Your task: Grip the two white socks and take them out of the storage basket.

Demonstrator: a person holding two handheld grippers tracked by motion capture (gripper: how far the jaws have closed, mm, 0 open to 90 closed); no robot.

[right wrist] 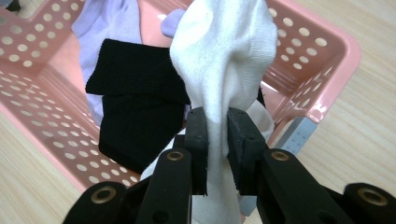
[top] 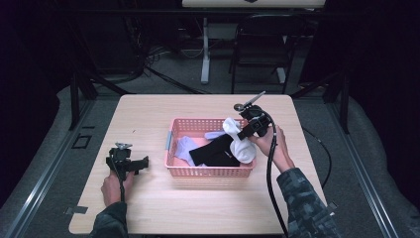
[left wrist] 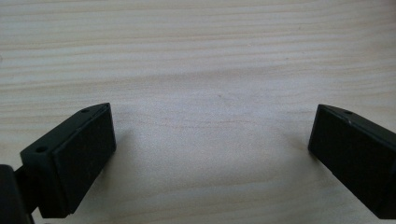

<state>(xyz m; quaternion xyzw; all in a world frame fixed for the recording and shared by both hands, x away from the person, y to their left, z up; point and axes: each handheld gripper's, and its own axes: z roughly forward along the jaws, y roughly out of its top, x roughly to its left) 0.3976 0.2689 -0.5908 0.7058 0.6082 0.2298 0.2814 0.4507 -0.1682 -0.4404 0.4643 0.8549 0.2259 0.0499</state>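
Note:
A pink perforated basket point(top: 172, 165) point(right wrist: 327, 56) sits mid-table with a black sock point(top: 214, 152) point(right wrist: 135, 112) and a lilac sock point(top: 183, 147) point(right wrist: 109, 21) lying inside. My right gripper point(top: 243, 133) point(right wrist: 217, 140) is shut on a white sock point(top: 241, 144) point(right wrist: 226, 51), which hangs over the basket's right side and drapes down past the pads. At the table's left, my left gripper point(top: 141, 163) point(left wrist: 210, 149) rests low over bare wood, its jaws spread wide with nothing between them.
The light wooden table point(top: 148, 114) has free surface around the basket on every side. Beyond its far edge stand a black chair point(top: 262, 44) and a white table leg point(top: 205, 49) on a dark floor with cables.

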